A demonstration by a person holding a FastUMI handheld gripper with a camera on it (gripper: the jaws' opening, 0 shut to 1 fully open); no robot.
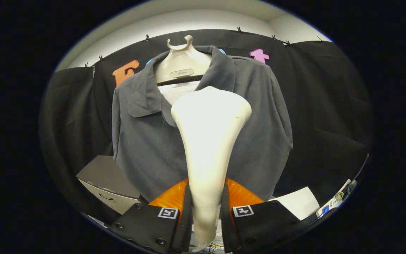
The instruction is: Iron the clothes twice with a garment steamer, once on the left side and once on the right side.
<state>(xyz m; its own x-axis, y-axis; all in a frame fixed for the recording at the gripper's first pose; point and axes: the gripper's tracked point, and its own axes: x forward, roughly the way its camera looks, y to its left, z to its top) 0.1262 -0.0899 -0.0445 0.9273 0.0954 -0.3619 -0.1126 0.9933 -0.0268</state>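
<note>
Cream-white plastic forms the garment steamer [208, 141], which rises from the bottom centre of the frame. Its narrow handle sits between the two fingers of the gripper [205, 208]; both fingers press against the handle from either side, so the gripper is clamped on the steamer. Each finger carries a square printed marker near the handle. The steamer widens upward into a broad head that ends near the centre of the frame, overlapping the shirt's open collar area.

Just beyond the steamer head hangs a dark grey collared shirt [259, 116]. It fills the middle of the frame and faces the camera, with its collar spread open and a flap pocket at upper left of its chest. The shirt hangs on a cream hanger form [181, 60] with a hook at the upper centre.

At lower left, beside the shirt's hem, stands a grey cabinet [109, 183] with a drawer handle. At lower right lies a white sheet [300, 203]. Behind everything hangs black cloth [330, 106], clipped along its top edge.
</note>
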